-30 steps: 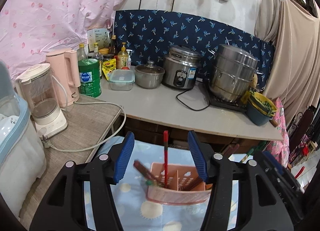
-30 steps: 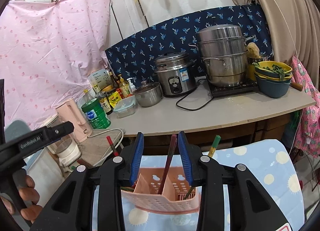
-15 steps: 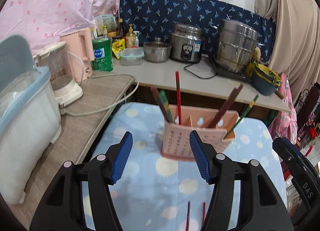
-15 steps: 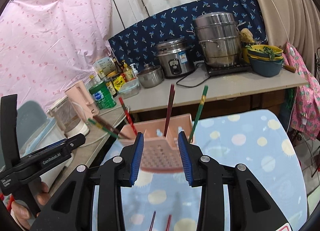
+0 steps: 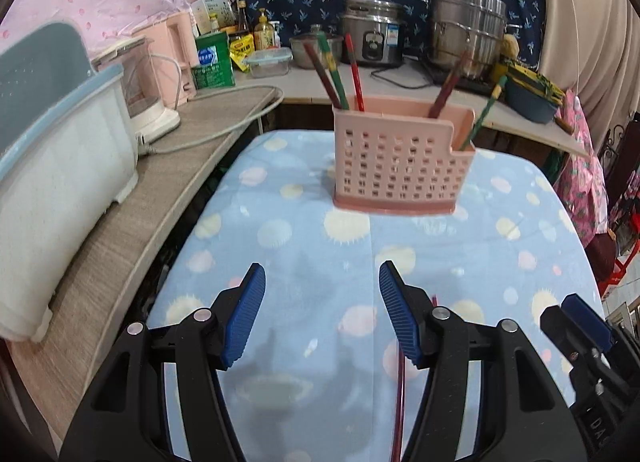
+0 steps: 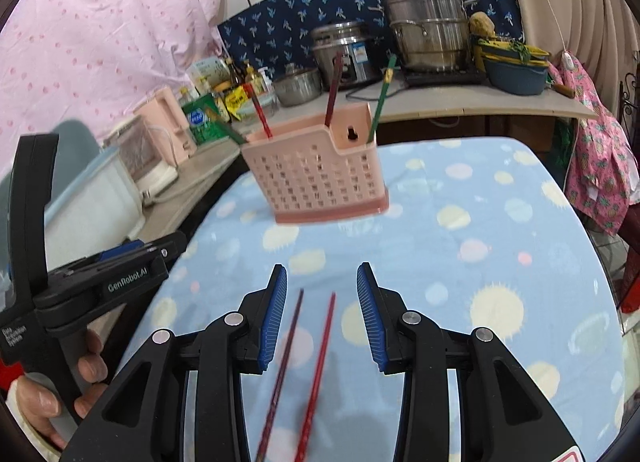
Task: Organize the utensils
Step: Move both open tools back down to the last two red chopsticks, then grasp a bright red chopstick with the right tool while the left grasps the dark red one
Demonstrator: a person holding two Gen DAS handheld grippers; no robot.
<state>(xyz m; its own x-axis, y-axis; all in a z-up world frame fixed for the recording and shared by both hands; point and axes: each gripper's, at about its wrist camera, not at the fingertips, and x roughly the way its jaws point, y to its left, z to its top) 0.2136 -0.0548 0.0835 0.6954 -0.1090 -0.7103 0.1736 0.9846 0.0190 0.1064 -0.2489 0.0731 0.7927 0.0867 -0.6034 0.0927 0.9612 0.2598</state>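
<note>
A pink perforated utensil holder (image 5: 400,159) stands on the blue dotted cloth (image 5: 304,262), with several red, brown and green chopsticks upright in it. It also shows in the right wrist view (image 6: 320,169). Two loose chopsticks, one dark (image 6: 286,346) and one red (image 6: 318,366), lie on the cloth between my right gripper's fingers. My right gripper (image 6: 322,316) is open and empty above them. My left gripper (image 5: 322,318) is open and empty, well short of the holder. A red chopstick (image 5: 399,402) shows by its right finger.
A wooden counter (image 5: 120,246) runs along the left with a white tub (image 5: 52,165) and a blender (image 5: 148,101). A back counter carries a rice cooker (image 5: 374,35), steel pots (image 5: 468,29), bottles and bowls. The left gripper body (image 6: 96,278) sits left of the right gripper.
Both grippers have pulled back and down from the holder, which now stands farther off. The two loose chopsticks on the cloth have come into view under the right gripper.
</note>
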